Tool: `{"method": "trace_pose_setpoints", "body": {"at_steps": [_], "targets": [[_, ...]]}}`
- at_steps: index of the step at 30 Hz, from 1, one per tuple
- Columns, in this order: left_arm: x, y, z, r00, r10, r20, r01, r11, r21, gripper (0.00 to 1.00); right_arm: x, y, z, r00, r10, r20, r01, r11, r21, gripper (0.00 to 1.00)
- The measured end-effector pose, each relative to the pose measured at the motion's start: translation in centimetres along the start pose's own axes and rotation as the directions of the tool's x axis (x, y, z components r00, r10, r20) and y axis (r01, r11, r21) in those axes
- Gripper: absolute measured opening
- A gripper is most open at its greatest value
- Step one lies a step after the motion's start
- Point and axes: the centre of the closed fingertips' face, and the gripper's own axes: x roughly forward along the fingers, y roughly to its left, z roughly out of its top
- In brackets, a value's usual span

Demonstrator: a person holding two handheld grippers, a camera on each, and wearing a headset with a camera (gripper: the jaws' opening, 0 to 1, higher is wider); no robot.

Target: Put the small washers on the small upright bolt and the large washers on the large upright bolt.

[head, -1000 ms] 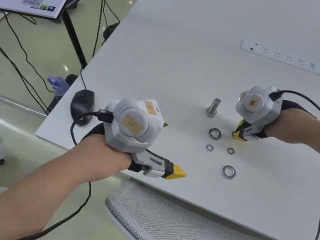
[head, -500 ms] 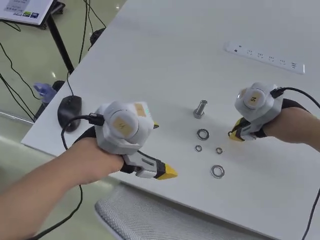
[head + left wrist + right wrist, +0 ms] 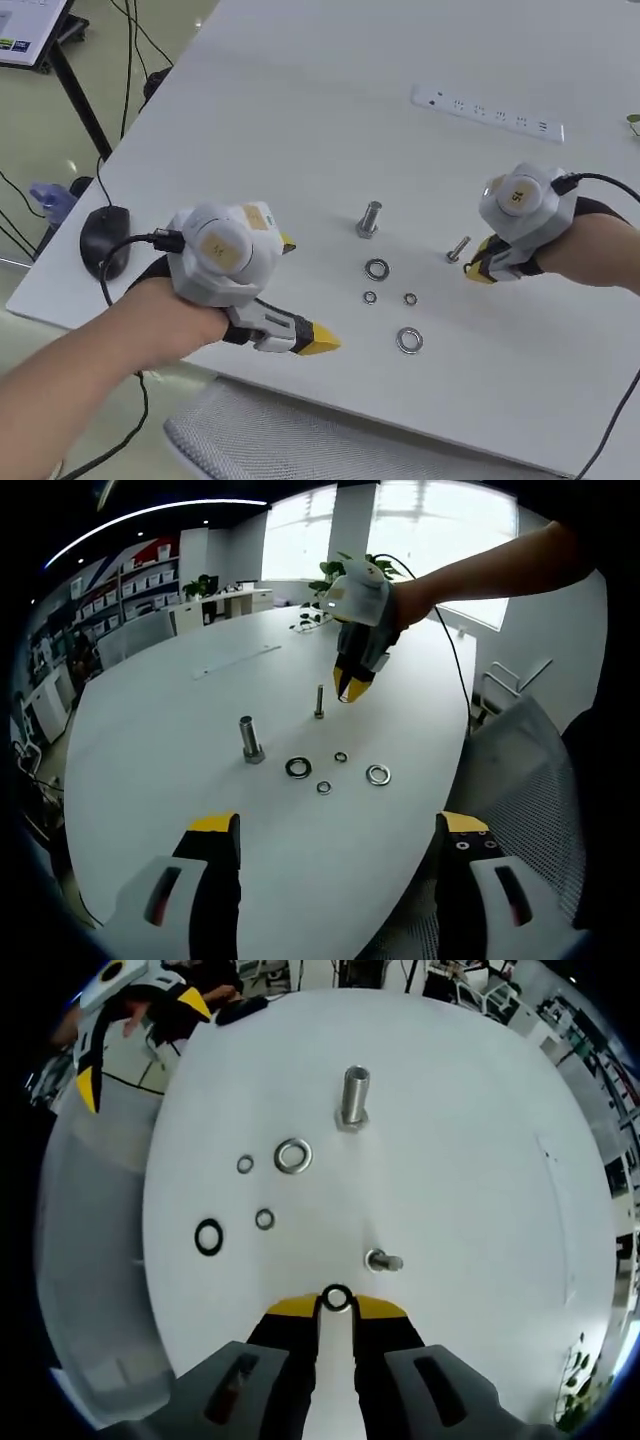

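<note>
Right gripper point(image 3: 337, 1305): its jaws are pressing almost together and pinching a thin ring by the rim. Going by its size, this is probably a small washer point(image 3: 337, 1298).
Small upright bolt point(image 3: 458, 249): it is standing on its head on the worktop point(image 3: 300, 150), to the right of the loose washers and just beside the right gripper's tips. The pinched ring is not on it yet.
Large upright bolt point(image 3: 369, 219): it is standing near the middle of the worktop, farther from the near edge than the washers. No washer seems to be sitting on its shank.
Large washers: both are lying flat. One point(image 3: 377, 269) is resting just in front of the large upright bolt, and the other point(image 3: 408, 340) is lying closest to the near edge.
Loose small washers: two are lying side by side between the large washers, one to the left point(image 3: 370, 297) and one to the right point(image 3: 410, 299).
Left gripper point(image 3: 338, 830): its jaws are standing wide apart and gripping nothing. It is hovering over the near edge, well apart from the washers.
Step, as I judge it: the right gripper is lining the ring up over the small upright bolt.
Risks: the ring is being held only by its rim, so it could twist or slip out. If the hole is sitting off-centre, the ring may catch on the bolt tip, drop and roll toward the near edge. The bolt is resting only on its head, so a nudge from a jaw tip could knock it over.
</note>
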Motion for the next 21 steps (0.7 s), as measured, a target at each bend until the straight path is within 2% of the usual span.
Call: {"method": "trace_pose_setpoints", "body": {"at_steps": [5,13,21], "targets": [[0.2,0.2,0.1,1.0,0.009,0.002,-0.009,1.0,0.009,0.83,-0.6,-1.3,-0.1,0.9998,-0.018,0.005,0.017,1.0,0.02,0.13],[0.5,0.3,-0.1,0.9999,0.017,-0.003,-0.017,1.0,0.014,0.9,-1.3,-3.1,0.7,0.9989,-0.036,0.031,0.035,0.998,0.043,0.13],[0.7,0.3,-0.2,0.9999,0.014,-0.004,-0.014,1.0,0.007,0.95,-0.9,-3.8,1.6,0.9987,-0.028,0.042,0.027,0.999,0.038,0.13]]}}
